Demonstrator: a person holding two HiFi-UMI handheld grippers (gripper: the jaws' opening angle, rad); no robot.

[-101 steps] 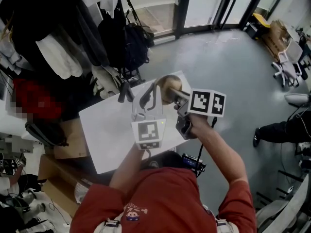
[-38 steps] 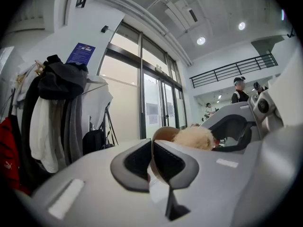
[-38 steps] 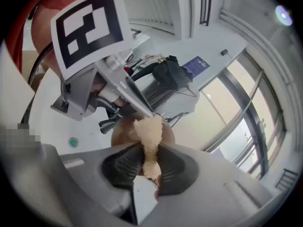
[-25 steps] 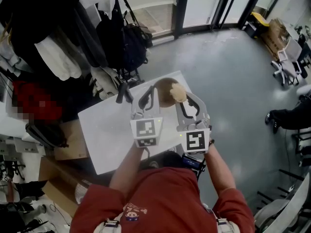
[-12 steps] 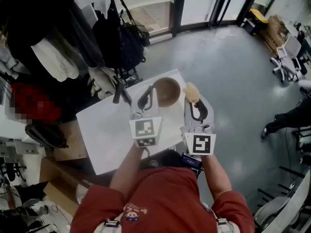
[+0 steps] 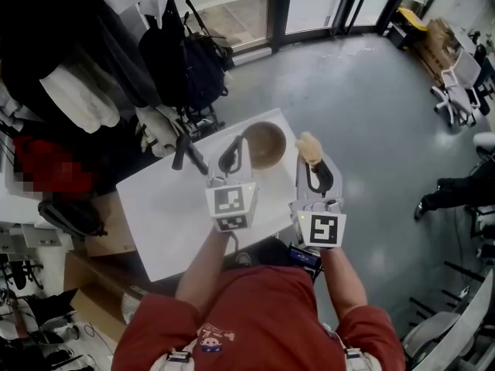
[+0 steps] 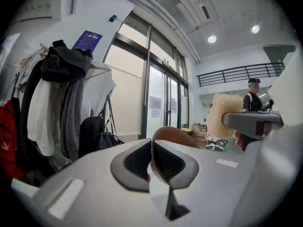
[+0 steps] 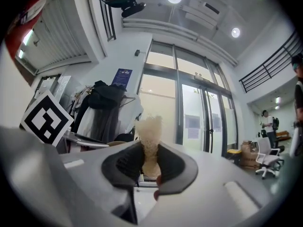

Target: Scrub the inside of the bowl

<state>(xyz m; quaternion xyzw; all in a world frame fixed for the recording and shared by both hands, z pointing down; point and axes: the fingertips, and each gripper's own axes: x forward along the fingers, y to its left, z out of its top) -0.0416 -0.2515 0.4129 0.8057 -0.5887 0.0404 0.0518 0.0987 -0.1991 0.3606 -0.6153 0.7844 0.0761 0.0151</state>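
Gripping the bowl (image 6: pixel 264 146) by its near rim, the left tongs (image 6: pixel 232 158) are pinched tight on the thin wall. The bowl is over the far corner of the white desk (image 6: pixel 166 207), though I can't tell whether it rests there or hangs just above. On the other side, the right tongs (image 6: pixel 312 165) are clamped on a pale, fluffy sponge (image 6: pixel 308 148). That sponge sits just beside the bowl, outside it, touching nothing inside. So I'd call this a gap in the scrubbing, with the sponge out of the hollow. The next move, as I judge it, is to swing the sponge back over the rim, down inside, and press it round the wall while the left side braces. Around the desk there's grey floor (image 6: pixel 363 114), with coats (image 6: pixel 77 91) and a black bag (image 6: pixel 186 60) on a rack at left. Glass doors (image 6: pixel 309 6) stand beyond, and office chairs (image 6: pixel 456 91) are off to the right.
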